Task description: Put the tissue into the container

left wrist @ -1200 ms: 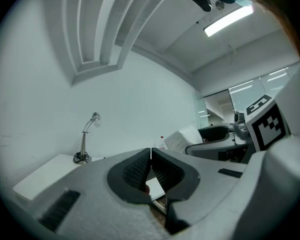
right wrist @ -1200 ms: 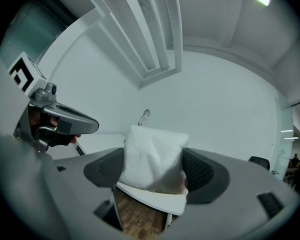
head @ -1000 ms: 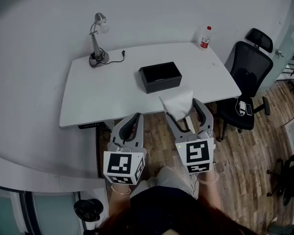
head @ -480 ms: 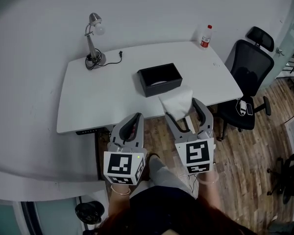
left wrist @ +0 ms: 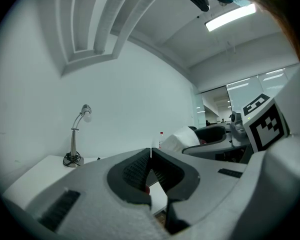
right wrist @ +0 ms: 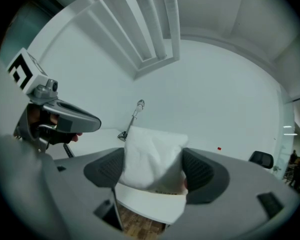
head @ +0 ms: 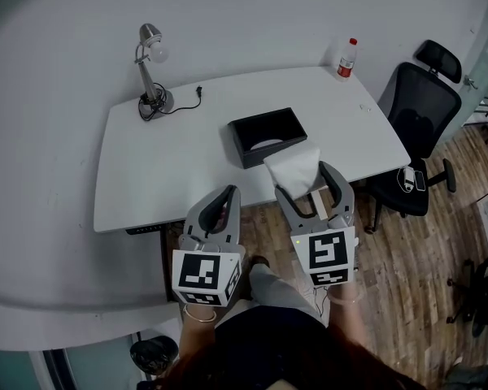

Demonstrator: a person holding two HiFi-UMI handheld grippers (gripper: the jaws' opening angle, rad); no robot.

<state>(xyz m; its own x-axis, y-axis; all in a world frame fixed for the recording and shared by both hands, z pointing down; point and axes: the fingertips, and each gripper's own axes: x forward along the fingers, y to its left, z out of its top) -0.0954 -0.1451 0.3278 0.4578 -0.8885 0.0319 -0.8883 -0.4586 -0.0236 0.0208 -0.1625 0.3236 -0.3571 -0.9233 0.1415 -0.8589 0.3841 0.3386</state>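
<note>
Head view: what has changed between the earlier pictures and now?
The person has stepped slightly nearer the table, so it and the black container now show a little closer to the grippers. Nothing was taken or let go: the right gripper still holds the tissue, and the left gripper stays shut and empty. Container, lamp and bottle keep their places on the table.

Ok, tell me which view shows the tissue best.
The right gripper view: the tissue fills the middle, clamped in the right gripper. The head view shows it smaller, from above, short of the container. The left gripper view catches only a small white lump.
</note>
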